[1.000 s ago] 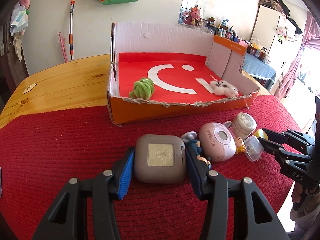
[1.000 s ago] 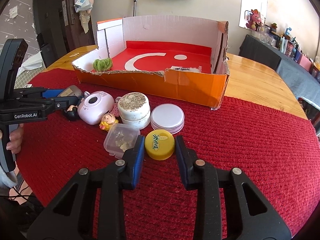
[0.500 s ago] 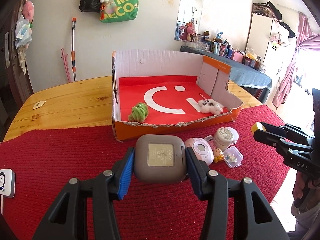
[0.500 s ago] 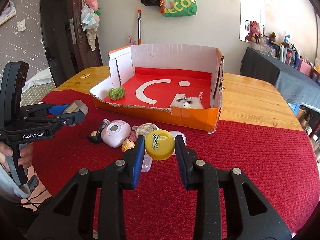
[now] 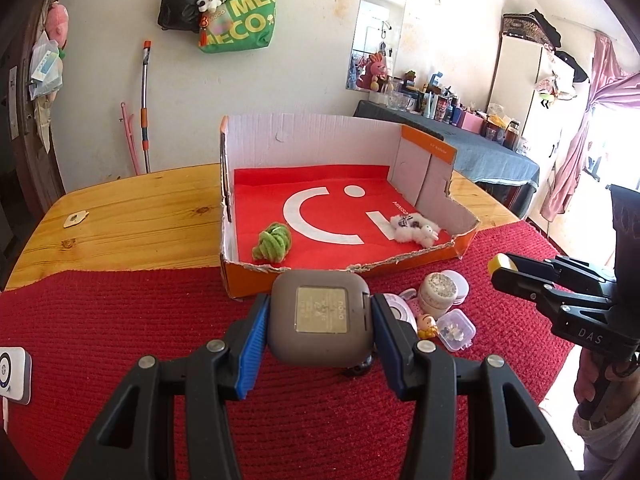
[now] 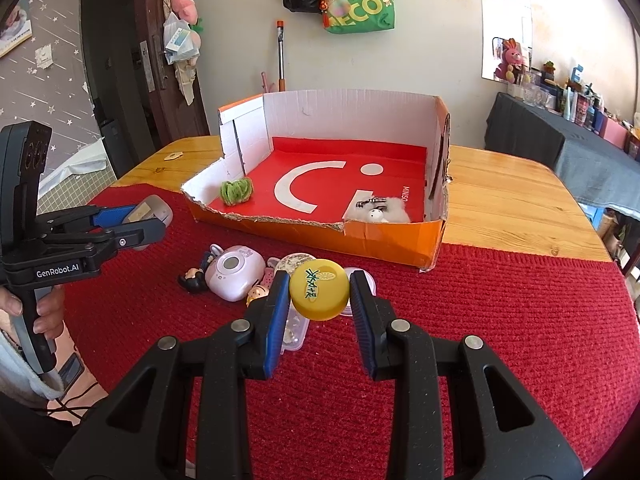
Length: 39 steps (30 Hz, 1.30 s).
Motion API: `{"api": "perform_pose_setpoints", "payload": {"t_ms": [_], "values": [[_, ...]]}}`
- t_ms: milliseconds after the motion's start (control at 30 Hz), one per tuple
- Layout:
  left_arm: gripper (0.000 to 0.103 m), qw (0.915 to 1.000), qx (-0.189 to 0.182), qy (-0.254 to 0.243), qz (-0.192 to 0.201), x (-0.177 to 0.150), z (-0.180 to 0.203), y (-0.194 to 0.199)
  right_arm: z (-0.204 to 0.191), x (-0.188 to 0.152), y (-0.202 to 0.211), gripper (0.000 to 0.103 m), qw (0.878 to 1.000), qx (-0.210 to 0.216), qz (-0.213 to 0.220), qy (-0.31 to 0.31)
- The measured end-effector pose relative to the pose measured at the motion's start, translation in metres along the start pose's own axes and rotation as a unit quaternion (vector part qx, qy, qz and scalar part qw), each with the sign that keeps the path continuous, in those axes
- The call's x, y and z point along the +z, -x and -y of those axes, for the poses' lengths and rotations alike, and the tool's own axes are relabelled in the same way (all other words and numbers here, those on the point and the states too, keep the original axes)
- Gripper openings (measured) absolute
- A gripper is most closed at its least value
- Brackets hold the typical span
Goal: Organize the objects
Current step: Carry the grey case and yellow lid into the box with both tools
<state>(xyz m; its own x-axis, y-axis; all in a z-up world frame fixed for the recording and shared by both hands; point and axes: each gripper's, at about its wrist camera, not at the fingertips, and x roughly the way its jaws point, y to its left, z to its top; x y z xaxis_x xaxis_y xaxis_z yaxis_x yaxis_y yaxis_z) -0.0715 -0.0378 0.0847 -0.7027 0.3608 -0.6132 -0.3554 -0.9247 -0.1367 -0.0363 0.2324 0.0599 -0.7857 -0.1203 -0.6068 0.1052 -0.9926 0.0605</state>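
Gripping a grey case [image 5: 320, 322], left claw [image 5: 318, 334]; right claw [image 6: 320, 300] clamps yellow lid [image 6: 319, 289].

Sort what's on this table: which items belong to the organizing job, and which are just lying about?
Job: grey case in left gripper; yellow lid in right gripper; orange box; pink camera toy; clear plastic box.

Lying about: green tote bag; mop handle; white device.

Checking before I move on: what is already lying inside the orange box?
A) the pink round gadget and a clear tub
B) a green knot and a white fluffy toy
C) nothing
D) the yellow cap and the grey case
B: the green knot and white fluffy toy lie on the red floor of the orange box.
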Motion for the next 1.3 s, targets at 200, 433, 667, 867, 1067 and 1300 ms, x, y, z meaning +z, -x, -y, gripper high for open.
{"api": "perform_pose_setpoints", "payload": {"t_ms": [200, 433, 667, 867, 1067, 1300], "values": [[0.052, 0.9998, -0.016, -0.007, -0.008, 0.020, 0.001, -0.015, 0.000, 0.022, -0.013, 0.029, 1.000, 0.019, -0.002, 0.012], [0.052, 0.9985, -0.033, -0.029, -0.034, 0.048, 0.002, -0.043, 0.001, 0.053, -0.041, 0.029, 0.998, 0.040, -0.022, 0.041], [0.052, 0.9937, -0.043, -0.061, -0.083, 0.063, 0.004, -0.085, 0.004, 0.073, -0.082, 0.029, 0.994, 0.061, -0.075, 0.060], [0.052, 0.9861, -0.058, -0.075, -0.136, 0.063, 0.006, -0.117, 0.008, 0.075, -0.116, 0.029, 0.986, 0.075, -0.131, 0.075], [0.052, 0.9804, -0.061, -0.084, -0.167, 0.063, 0.007, -0.135, 0.007, 0.072, -0.134, 0.029, 0.977, 0.090, -0.171, 0.089], [0.052, 0.9758, -0.063, -0.094, -0.187, 0.061, 0.009, -0.142, 0.009, 0.073, -0.142, 0.029, 0.973, 0.099, -0.188, 0.092]]}}
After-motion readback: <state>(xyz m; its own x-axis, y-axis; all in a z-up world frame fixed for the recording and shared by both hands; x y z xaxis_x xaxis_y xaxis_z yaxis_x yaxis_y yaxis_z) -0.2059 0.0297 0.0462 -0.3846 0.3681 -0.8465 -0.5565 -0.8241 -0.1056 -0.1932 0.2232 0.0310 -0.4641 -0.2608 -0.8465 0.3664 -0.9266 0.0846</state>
